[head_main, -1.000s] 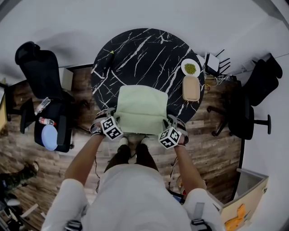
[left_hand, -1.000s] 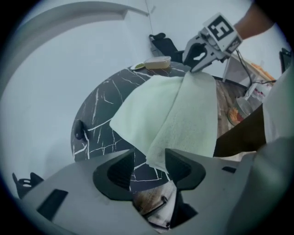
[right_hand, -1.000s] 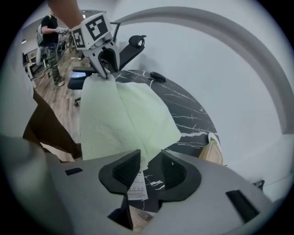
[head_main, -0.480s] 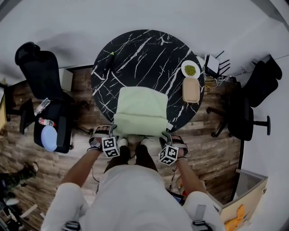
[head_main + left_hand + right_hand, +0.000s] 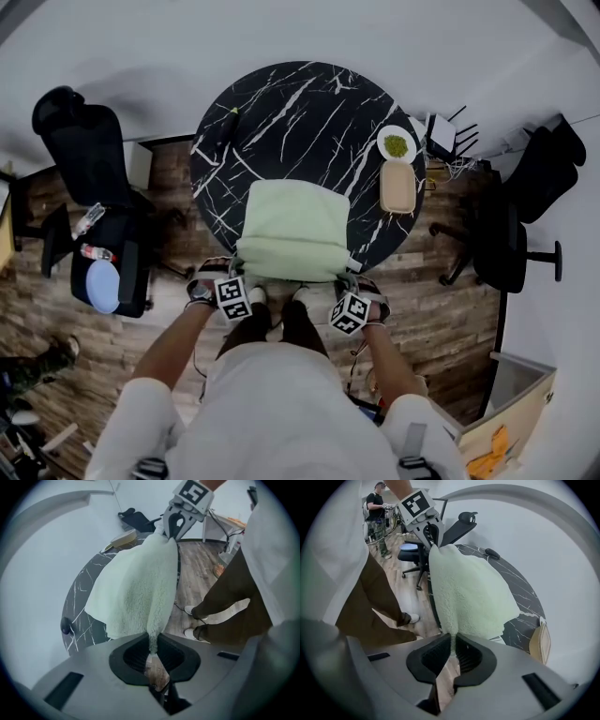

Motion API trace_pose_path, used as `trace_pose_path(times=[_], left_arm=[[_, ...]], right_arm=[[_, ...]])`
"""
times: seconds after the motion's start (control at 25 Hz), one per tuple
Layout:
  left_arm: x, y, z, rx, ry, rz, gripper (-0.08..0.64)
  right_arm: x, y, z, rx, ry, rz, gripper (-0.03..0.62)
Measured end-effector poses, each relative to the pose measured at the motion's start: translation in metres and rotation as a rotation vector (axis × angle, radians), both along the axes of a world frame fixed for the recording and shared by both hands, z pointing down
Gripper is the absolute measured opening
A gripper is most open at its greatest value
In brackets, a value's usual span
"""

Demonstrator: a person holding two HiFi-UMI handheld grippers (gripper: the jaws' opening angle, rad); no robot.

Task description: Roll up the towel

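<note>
My left gripper (image 5: 151, 654) and right gripper (image 5: 451, 649) have just been closing, and each now pinches a near corner of the pale green towel (image 5: 292, 230). The towel lies at the near edge of the round marble table (image 5: 281, 112). A second ago both grippers sat further in over that edge.

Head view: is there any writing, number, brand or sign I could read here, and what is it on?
No words or numbers are legible anywhere in this view.
Left marker cube and right marker cube: black-and-white square patterns, not letters.
White tag at the corner of the towel: too small to read.
Cardboard box: an orange print, no letters readable.
</note>
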State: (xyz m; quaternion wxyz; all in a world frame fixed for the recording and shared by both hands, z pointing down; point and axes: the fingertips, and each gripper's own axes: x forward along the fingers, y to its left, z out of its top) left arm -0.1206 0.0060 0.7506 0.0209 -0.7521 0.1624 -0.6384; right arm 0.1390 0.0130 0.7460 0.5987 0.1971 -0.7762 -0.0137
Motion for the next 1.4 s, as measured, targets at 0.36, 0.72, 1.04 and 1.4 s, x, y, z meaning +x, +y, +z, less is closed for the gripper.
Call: trace_pose_path(times=[0.36, 0.72, 1.04, 1.4], left_arm=[[-0.003, 0.069, -0.039, -0.2, 0.074, 0.012, 0.032], [-0.004, 0.078, -0.06, -0.288, 0.076, 0.039, 0.032], [-0.003, 0.008, -0.062, -0.269, 0.079, -0.018, 0.048], [-0.004, -0.063, -0.033, -0.129, 0.072, -0.199, 0.21]], right_arm=[[-0.001, 0.08, -0.036, -0.225, -0.086, -0.017, 0.021], [-0.001, 0.08, -0.069, -0.288, -0.164, 0.03, 0.023], [0.001, 0.01, -0.084, -0.25, -0.223, 0.144, 0.029], [0.007, -0.069, -0.038, -0.095, -0.102, 0.262, 0.092]])
